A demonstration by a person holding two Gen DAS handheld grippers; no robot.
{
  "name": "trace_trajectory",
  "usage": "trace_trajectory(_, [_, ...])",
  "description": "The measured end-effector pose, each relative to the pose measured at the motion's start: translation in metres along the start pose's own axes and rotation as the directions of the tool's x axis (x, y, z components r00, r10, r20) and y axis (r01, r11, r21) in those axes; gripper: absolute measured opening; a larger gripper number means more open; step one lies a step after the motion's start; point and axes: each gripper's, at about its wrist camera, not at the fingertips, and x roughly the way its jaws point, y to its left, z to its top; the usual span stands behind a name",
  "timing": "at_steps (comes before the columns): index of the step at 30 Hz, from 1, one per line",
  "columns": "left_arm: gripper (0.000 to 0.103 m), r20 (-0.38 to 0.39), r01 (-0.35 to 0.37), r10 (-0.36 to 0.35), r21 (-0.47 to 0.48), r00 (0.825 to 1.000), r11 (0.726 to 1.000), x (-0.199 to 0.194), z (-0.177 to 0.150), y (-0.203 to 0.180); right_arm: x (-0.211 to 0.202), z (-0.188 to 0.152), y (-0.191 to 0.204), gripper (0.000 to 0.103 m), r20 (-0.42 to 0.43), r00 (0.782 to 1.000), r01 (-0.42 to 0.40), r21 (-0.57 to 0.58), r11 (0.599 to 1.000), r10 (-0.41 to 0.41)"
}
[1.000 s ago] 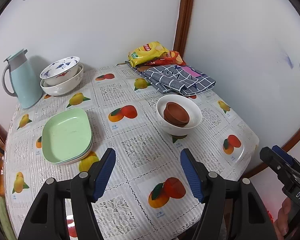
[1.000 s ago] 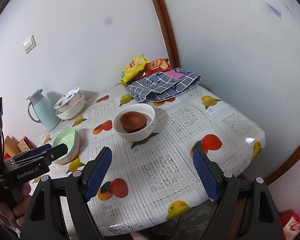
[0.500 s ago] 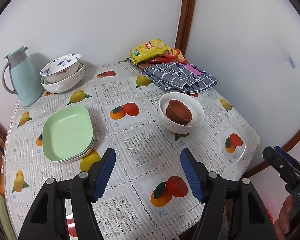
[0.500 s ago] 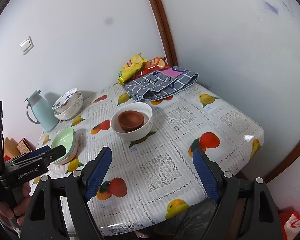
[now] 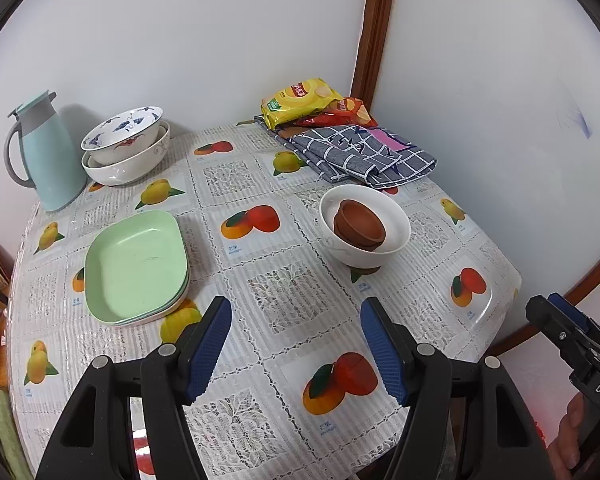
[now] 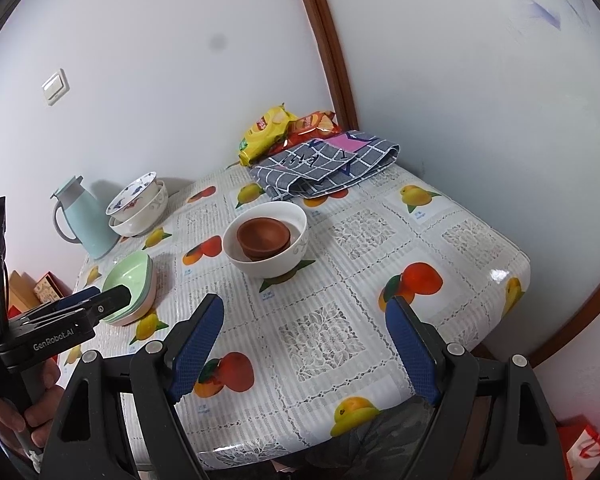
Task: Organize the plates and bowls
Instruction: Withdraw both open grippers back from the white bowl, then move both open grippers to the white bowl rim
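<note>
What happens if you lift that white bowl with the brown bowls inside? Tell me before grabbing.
The white bowl looks glazed, so probably slippery and breakable. The brown bowls sit loose and tilted inside, likely to shift. It seems perched on another brown piece underneath, so pushing may tip it.

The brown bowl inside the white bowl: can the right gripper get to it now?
Probably yes. The right gripper is open and empty, and only bare tablecloth lies between it and the brown bowl.

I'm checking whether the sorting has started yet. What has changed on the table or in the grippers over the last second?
Nothing visibly changed. The left gripper and right gripper hover open and empty over the table's near edge. The brown bowl sits in the white bowl; the green plates are untouched.
</note>
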Motion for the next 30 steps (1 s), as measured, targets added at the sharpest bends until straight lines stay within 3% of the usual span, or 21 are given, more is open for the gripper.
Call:
trace_trajectory(11, [0.065, -0.040, 0.013, -0.013, -0.015, 0.999, 1.000, 0.022, 0.009, -0.002, 0.015, 0.009, -0.005, 0.083, 0.007, 1.000, 0.004, -0.010, 1.000, -0.004])
trace_trajectory(20, [0.065, -0.089, 0.023, -0.027, -0.042, 0.996, 0.999, 0.054, 0.037, -0.002, 0.045, 0.039, -0.006, 0.083, 0.006, 0.999, 0.043, -0.057, 0.997, -0.043])
trace_trajectory(30, [0.065, -0.126, 0.014, -0.021, -0.059, 0.992, 0.998, 0.103, 0.069, 0.000, 0.110, 0.074, -0.004, 0.082, -0.107, 0.994, -0.008, -0.074, 0.997, 0.000])
